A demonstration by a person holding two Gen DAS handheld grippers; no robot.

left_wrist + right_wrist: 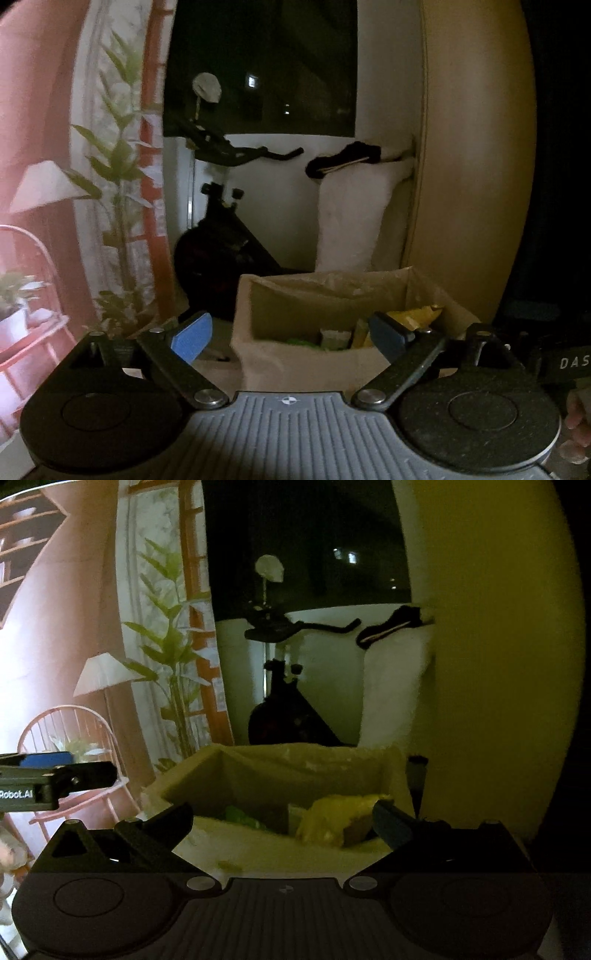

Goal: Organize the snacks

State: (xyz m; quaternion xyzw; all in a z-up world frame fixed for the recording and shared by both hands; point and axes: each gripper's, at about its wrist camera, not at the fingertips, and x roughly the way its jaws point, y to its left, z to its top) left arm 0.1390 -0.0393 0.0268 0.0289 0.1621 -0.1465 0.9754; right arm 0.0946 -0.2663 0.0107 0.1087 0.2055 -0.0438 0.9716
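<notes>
Right now both grippers are hovering in front of an open cardboard box (306,354), which is sitting in the lower middle of each frame. In the left wrist view, the left gripper (291,338) is holding its jaws spread wide, the blue pads (192,336) standing well apart with nothing between them; the box is showing in the gap. Inside the box, a yellow snack bag (413,317) is lying toward the right side, just behind the right-hand pad, and a pale green packet (334,338) is standing near the middle; whether the pad is touching the yellow bag cannot be told.

In the right wrist view, the right gripper (284,821) is likewise holding its jaws wide apart and gripping nothing. The box (192,775) is filling the centre of that frame, with the yellow snack bag (332,819) crumpled at lower right of its opening, just left of the right-hand finger, and something green (240,816) lying to the left of it. The left gripper (44,775) is poking into this view at the left edge, seen from the side, well apart from the box.

Behind the box, a dark exercise bike (221,229) is standing at mid-frame before a dark window (266,62), with a white cushion (354,214) to its right and a tall yellowish panel (476,147) filling the right side. At the left, a leafy plant (173,653), a white lamp (103,672) and a pink chair (74,738) are showing against a pink wall.
</notes>
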